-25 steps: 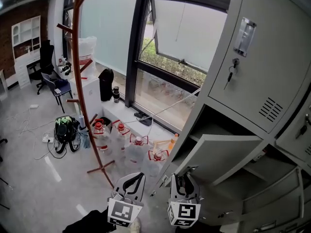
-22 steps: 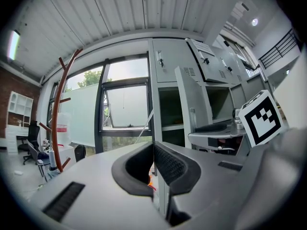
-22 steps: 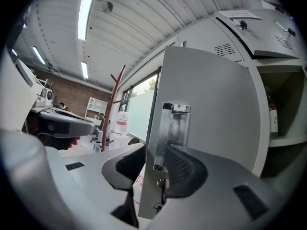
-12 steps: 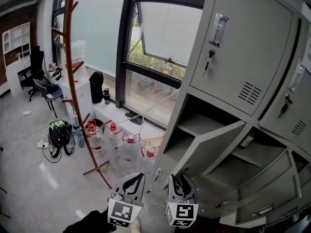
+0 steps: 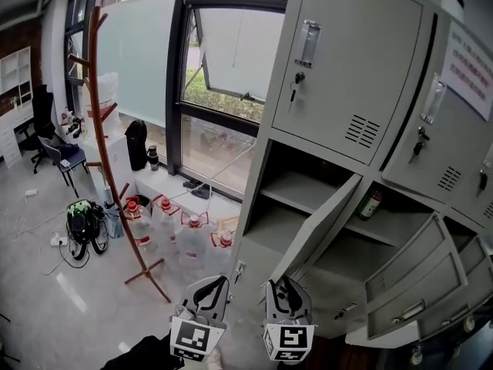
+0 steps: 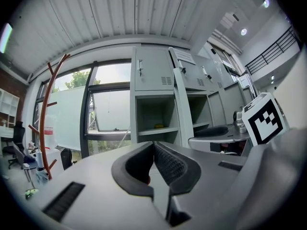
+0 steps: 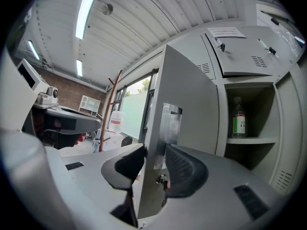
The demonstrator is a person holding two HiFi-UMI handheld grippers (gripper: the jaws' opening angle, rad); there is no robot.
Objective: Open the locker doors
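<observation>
The grey locker bank (image 5: pixel 347 68) fills the right of the head view. Its upper doors are shut, with keys in their locks. The lower left door (image 5: pixel 320 222) stands swung out toward me. My right gripper (image 5: pixel 286 285) is at that door's free edge. In the right gripper view the door edge (image 7: pixel 154 143) and its metal handle plate (image 7: pixel 169 123) sit between the jaws with both pads against them. These jaws have just been opening slightly. My left gripper (image 5: pixel 219 282) hangs beside it to the left, shut on nothing (image 6: pixel 153 145).
Two lower doors (image 5: pixel 408 276) on the right also hang open. A green bottle (image 5: pixel 371 204) stands on a locker shelf. A brown coat stand (image 5: pixel 108 145), water jugs (image 5: pixel 192 233) and a backpack (image 5: pixel 79 220) occupy the floor by the window on the left.
The lower left door has swung wider open with my right gripper on its edge. Both grippers moved along with it, and more lockers now show on the right.
</observation>
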